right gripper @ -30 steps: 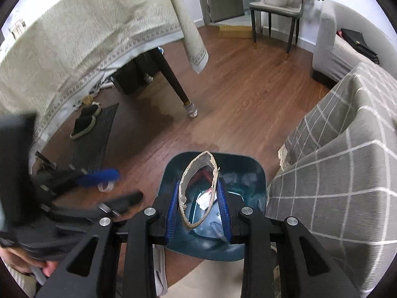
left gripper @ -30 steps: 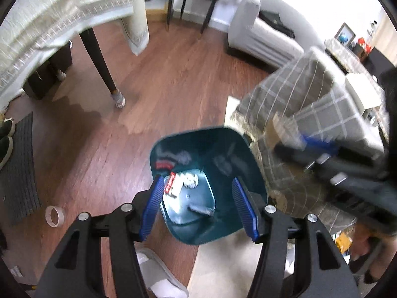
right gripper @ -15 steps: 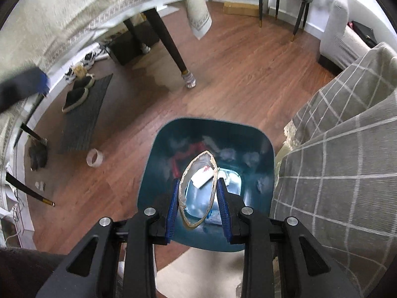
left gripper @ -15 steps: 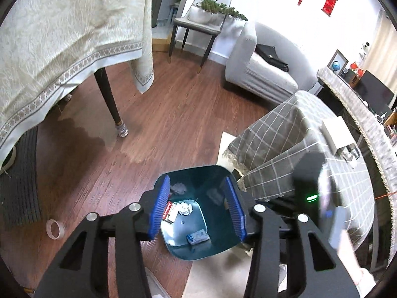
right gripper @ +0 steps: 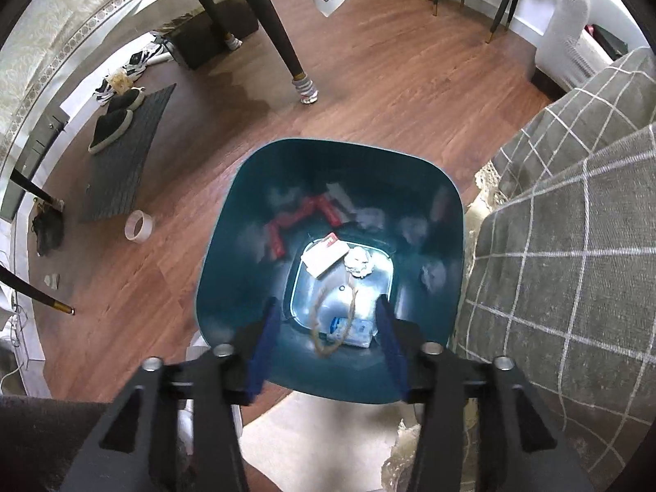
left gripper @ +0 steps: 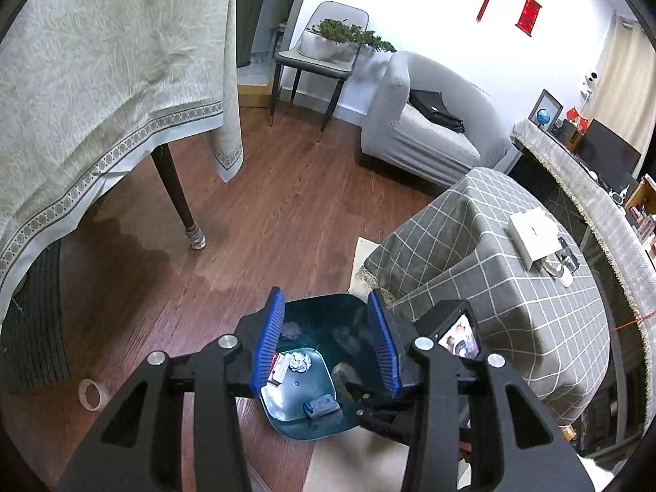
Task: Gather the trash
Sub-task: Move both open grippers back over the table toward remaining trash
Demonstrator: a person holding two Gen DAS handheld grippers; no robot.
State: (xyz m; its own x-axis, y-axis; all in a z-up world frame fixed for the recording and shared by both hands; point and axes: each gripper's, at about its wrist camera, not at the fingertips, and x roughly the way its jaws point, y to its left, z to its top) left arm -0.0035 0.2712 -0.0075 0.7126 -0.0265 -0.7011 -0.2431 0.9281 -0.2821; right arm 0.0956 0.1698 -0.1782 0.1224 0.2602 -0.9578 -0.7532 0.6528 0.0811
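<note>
A dark teal trash bin (right gripper: pixel 229 246) stands on the wood floor, seen from above; it also shows in the left wrist view (left gripper: pixel 324 311). Inside lie a white-and-red card (right gripper: pixel 326 256), a crumpled white paper (right gripper: pixel 358 262), a blue packet (right gripper: pixel 352 330) and a brown cardboard ring (right gripper: pixel 332 320) that is loose below my right gripper. My right gripper (right gripper: pixel 328 346) is open and empty just over the bin's near rim. My left gripper (left gripper: pixel 326 348) is open and empty, high above the bin. The right gripper's body (left gripper: pixel 455 332) shows beside it.
A roll of clear tape (right gripper: pixel 138 226) lies on the floor left of the bin. A grey checked sofa (right gripper: pixel 574 246) is close on the right. A table leg (right gripper: pixel 287 49) and hanging tablecloth (left gripper: pixel 102 102) are at the left rear. A dark mat with shoes (right gripper: pixel 119 139) lies far left.
My right gripper has opened and let go of the cardboard ring, which now lies in the bin. My left gripper has risen away from the bin.
</note>
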